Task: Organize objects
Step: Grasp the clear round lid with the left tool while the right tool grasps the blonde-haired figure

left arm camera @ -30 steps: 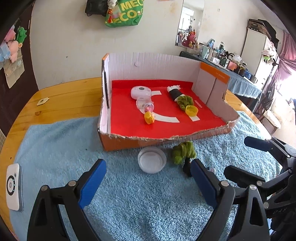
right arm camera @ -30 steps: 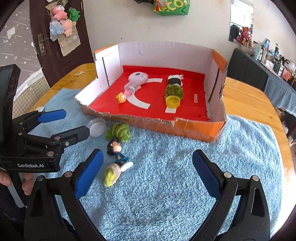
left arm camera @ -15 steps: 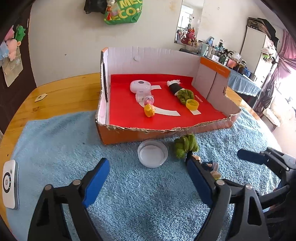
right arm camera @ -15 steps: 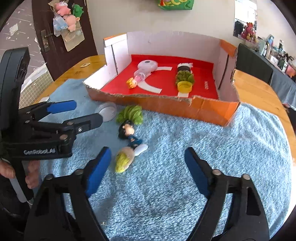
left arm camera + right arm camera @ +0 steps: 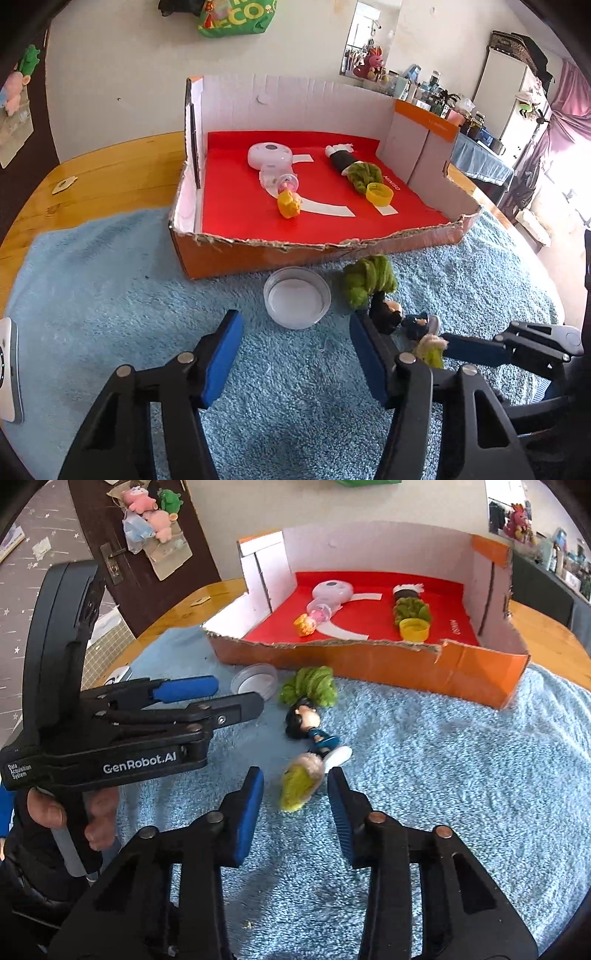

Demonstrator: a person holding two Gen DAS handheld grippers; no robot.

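A cardboard box [image 5: 229, 254] [image 5: 369, 664] with a red floor holds a white round gadget [image 5: 269, 155], a small yellow toy [image 5: 289, 205], a yellow cap [image 5: 378, 194] and a green fuzzy toy [image 5: 364, 171]. On the blue towel before it lie a clear round lid [image 5: 297, 297] [image 5: 256, 677], a green fuzzy ball [image 5: 367, 278] [image 5: 310, 686], a black-haired figurine [image 5: 308, 725] and a yellow-haired doll head [image 5: 301, 781]. My left gripper [image 5: 295, 354] is open just short of the lid. My right gripper [image 5: 295, 797] is open with the doll head between its fingertips.
The blue towel [image 5: 461, 775] covers a wooden table [image 5: 110, 177]. A white device [image 5: 7, 369] lies at the towel's left edge. The left gripper [image 5: 207, 698] shows in the right wrist view, beside the lid. A door with plush toys [image 5: 147, 502] stands behind.
Both grippers moved forward and narrowed. The left one came closer to the lid; the right one came up around the yellow-haired doll head.
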